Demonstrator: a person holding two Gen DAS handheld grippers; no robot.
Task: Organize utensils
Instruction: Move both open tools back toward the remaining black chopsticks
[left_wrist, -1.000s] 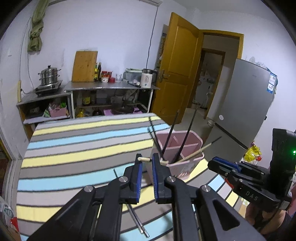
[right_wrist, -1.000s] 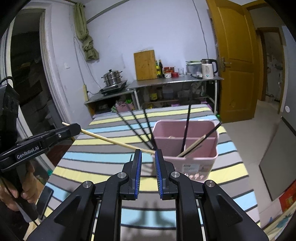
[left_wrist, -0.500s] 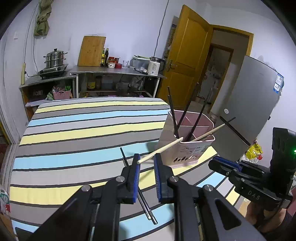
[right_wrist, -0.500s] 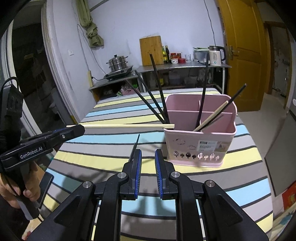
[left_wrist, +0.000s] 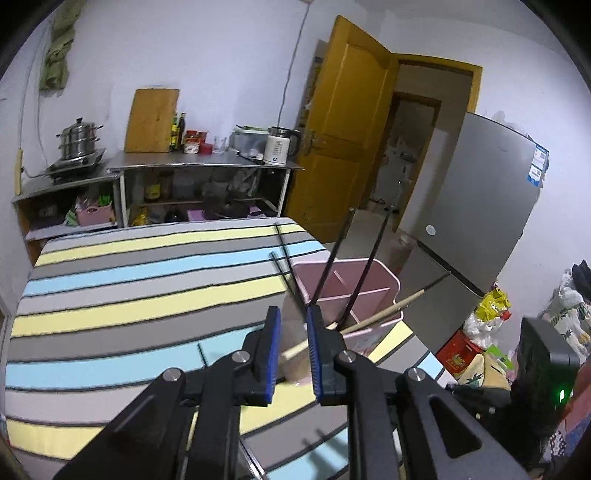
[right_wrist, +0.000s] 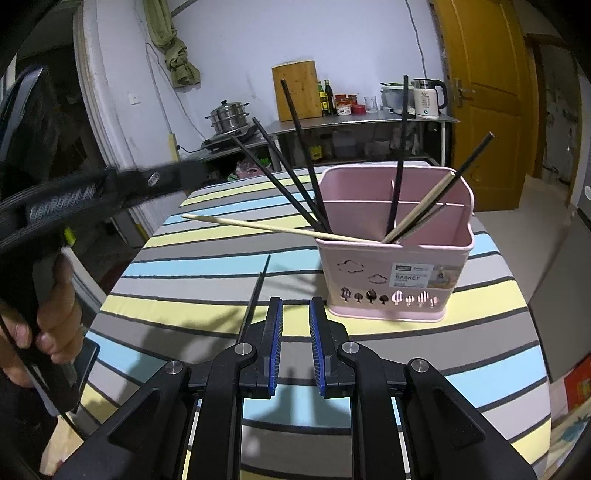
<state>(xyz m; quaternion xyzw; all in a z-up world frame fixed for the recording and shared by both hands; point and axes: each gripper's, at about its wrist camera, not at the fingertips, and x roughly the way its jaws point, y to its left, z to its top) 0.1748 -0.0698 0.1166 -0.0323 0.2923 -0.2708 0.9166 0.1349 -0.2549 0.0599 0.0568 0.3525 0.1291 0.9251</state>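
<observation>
The striped table (right_wrist: 369, 369) spreads ahead of and below both grippers. On it, ahead and slightly right of the right gripper (right_wrist: 296, 343), stands the pink utensil basket (right_wrist: 395, 273), a light plastic tub likely to slide or tip if a stick levers against its rim. Several black chopsticks (right_wrist: 303, 147) lean out of its compartments, and a pale wooden chopstick (right_wrist: 266, 229) rests with one end in the near-left compartment and its long free end reaching out leftward over the table.

From the left gripper (left_wrist: 293, 347), that pale stick's butt appears between the blue pads, which stand slightly parted; no pad visibly presses on it, so it looks released. The right gripper's jaws are narrowly parted around nothing. A single black chopstick (right_wrist: 255, 295) lies flat on the cloth just ahead and left of the right gripper.

That loose stick is thin, stiff, light and probably smooth. Pinching it near mid-length should keep it from pivoting or slipping.
</observation>
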